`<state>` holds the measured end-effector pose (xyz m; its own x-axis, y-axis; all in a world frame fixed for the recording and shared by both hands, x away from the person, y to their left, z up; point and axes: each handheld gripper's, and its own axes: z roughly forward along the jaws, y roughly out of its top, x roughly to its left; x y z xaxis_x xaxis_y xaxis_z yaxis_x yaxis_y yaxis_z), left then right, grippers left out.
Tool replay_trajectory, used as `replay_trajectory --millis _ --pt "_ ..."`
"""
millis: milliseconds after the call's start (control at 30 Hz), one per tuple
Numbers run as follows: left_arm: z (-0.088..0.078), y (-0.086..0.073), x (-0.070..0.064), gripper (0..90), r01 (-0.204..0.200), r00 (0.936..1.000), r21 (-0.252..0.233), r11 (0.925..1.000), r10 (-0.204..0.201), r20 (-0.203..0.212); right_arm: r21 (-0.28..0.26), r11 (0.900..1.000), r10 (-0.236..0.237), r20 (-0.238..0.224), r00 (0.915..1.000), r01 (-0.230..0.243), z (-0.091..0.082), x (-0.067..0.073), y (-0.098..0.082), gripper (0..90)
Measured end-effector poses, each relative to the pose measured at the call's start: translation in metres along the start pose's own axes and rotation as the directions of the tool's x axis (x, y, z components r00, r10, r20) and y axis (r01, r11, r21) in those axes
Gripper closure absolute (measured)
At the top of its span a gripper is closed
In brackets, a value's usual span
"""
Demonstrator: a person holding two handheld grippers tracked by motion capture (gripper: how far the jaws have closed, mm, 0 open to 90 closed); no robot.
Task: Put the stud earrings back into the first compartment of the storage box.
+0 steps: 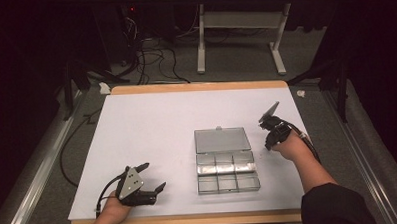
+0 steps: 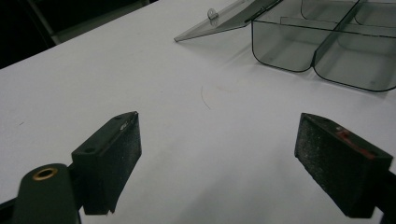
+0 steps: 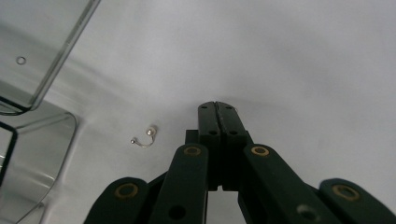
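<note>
Right gripper [image 3: 217, 108] jaws pressed together, nothing held; pearl earring [image 3: 145, 136] at nine o'clock, not yet picked; compartment box [image 1: 227, 162] open, apparently unfilled; left gripper [image 2: 219, 154] jaws spread.

clear box [image 3: 28, 154] cut off at edge, right gripper [image 3: 218, 108] contents hidden

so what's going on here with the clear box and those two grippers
A person sits at a white table with a gripper in each hand. A clear compartment box lies open in front of them, lid folded back. The right gripper is shut, tips down on the table just right of the box, beside a small pearl earring that it isn't holding. A thin wire shows at its tips, but it's too small to identify. The left gripper rests open near the table's front edge, holding nothing.
</note>
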<state>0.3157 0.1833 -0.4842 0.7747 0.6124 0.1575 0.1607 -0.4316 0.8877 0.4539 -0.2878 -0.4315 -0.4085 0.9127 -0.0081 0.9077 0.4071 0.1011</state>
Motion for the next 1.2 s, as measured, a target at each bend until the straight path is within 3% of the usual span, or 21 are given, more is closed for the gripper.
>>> replay_trajectory --millis 200,300,400,467,600,833,933,1200 --pt "0.0 0.0 0.0 14.9 0.0 1.0 0.001 1.0 0.0 -0.001 0.009 1.0 0.004 0.006 1.0 -0.004 -0.001 -0.002 -0.002 88.5" --pt "0.0 0.0 0.0 14.9 0.0 1.0 0.0 1.0 0.0 -0.001 -0.001 1.0 0.026 -0.004 0.9997 -0.026 0.001 -0.004 0.0 72.0" --pt "0.0 0.0 0.0 15.0 0.003 1.0 0.0 1.0 -0.003 0.001 0.012 0.999 0.035 -0.007 0.9994 -0.035 0.006 -0.004 0.004 67.6" --pt "0.0 0.0 0.0 14.9 0.005 1.0 -0.002 1.0 -0.005 0.002 0.022 0.999 0.031 0.003 0.9995 -0.031 0.008 -0.003 0.006 70.2" --pt "0.0 0.0 0.0 14.9 0.001 1.0 -0.003 1.0 -0.001 0.0 0.023 1.0 0.015 0.014 0.9998 -0.015 0.008 -0.001 0.006 86.3" --pt "0.0 0.0 0.0 14.9 0.005 1.0 -0.002 1.0 -0.005 0.001 0.023 1.0 -0.005 -0.002 1.0 0.005 0.005 0.001 0.004 86.9" --pt "0.0 0.0 0.0 14.9 0.005 1.0 0.0 1.0 -0.005 0.001 0.013 1.0 0.009 -0.029 0.9995 -0.009 -0.001 0.003 0.0 86.7" --pt "0.0 0.0 0.0 14.9 0.0 1.0 0.0 1.0 0.0 0.0 -0.011 1.0 -0.017 -0.066 0.9976 0.017 -0.016 0.013 -0.012 86.4"
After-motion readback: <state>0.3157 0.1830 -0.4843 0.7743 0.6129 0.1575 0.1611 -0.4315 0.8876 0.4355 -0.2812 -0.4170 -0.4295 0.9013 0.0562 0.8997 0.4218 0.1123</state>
